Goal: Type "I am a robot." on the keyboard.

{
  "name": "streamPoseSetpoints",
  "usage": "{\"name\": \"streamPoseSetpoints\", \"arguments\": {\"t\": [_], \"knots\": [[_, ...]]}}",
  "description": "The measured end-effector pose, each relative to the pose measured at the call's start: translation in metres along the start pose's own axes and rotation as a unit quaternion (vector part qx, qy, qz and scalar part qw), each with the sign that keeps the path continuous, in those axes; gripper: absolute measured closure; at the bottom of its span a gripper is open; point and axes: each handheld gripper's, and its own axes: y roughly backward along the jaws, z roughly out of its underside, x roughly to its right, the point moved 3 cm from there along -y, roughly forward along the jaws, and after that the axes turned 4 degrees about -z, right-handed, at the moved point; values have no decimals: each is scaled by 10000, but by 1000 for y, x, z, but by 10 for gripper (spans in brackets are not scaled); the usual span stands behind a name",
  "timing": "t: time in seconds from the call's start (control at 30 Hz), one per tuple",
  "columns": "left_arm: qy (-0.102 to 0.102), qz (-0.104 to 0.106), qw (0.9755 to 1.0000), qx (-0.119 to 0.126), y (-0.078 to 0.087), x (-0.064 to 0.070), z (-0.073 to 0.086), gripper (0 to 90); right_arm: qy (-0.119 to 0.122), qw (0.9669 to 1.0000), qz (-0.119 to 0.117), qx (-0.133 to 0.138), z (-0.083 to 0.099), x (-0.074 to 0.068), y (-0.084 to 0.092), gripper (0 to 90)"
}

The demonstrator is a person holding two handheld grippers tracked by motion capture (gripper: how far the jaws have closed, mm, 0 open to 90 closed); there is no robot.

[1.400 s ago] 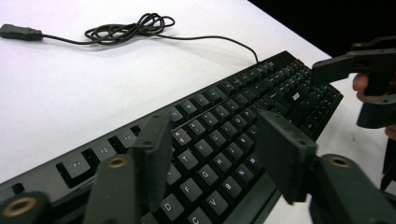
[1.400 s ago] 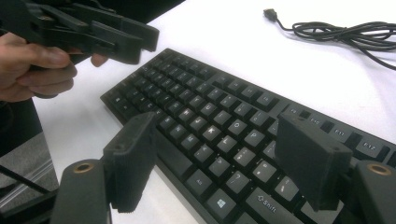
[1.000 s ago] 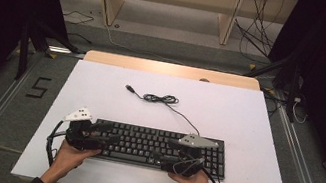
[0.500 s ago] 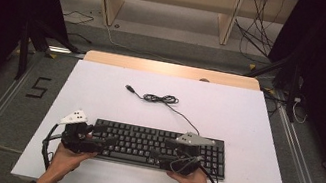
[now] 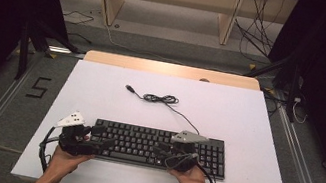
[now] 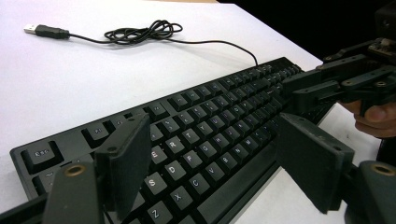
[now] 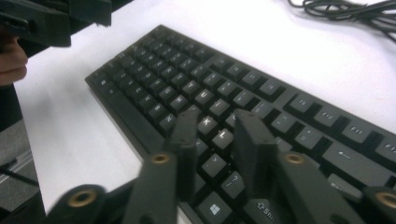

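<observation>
The person's forearms are cut off by the bottom of the high view, and the hands hide part of each gripper's body; in the right gripper view the near keys are blurred and the keyboard runs out of frame at right. The black keyboard lies flat on the white table, close to the table's near edge and a little left of its middle, long side along that edge. Its thin cable runs from the back edge toward the middle of the table, gathers in a loose coil and ends in a free plug. The far half of the table and its right side are open; a narrow strip of bare top lies between keyboard and near edge. The left gripper sits over the keyboard's left end, its jaws spread wide above the letter keys and gripping nothing. The right gripper sits over the right-hand part of the letter keys; its jaws have just been closing and now stand narrowly apart, with nothing held between them, just above the keys.
</observation>
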Motion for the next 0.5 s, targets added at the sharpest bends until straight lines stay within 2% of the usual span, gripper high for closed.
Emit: {"name": "streamPoseSetpoints", "arguments": {"t": [0.23,0.5], "knots": [[12,2,10000,36,2,1,1,264,6,9997,19,-231,4,1,-9,857],[-34,27,10000,21,1,4,3,263,43,9991,73,-405,7,2,-18,900]]}}
